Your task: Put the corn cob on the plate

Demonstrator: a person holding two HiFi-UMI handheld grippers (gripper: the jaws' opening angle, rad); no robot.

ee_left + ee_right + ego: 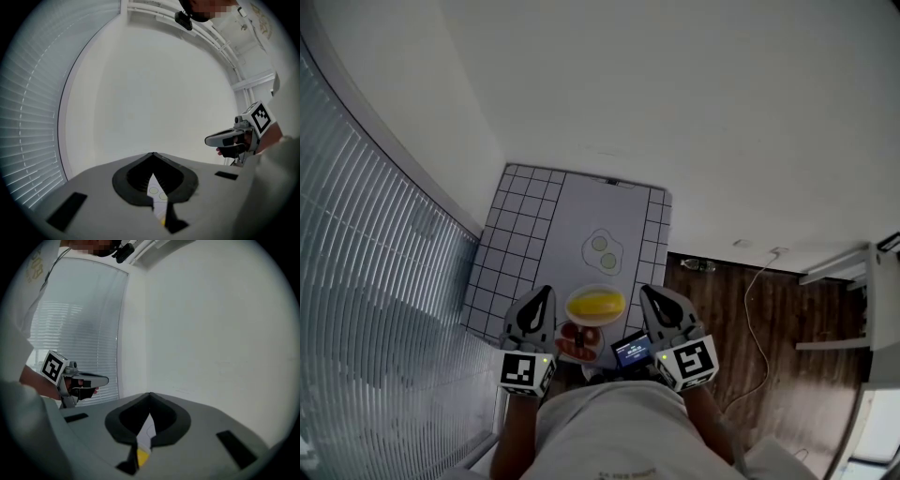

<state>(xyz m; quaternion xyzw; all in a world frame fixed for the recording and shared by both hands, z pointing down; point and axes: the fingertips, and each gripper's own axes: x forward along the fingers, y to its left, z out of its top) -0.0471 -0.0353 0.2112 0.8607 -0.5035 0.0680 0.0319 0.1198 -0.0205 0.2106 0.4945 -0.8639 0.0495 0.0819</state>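
Corn cob (pixel 596 305) on plate (pixel 596 288)

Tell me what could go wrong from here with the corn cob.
1. Both jaws are shut: the left hand-held gripper and right hand-held gripper flank the corn cob and would likely shove it if brought in unopened.
2. The rounded cob may roll out of the pale dish it seems to lie in.
3. The red dish right beside it could get knocked.
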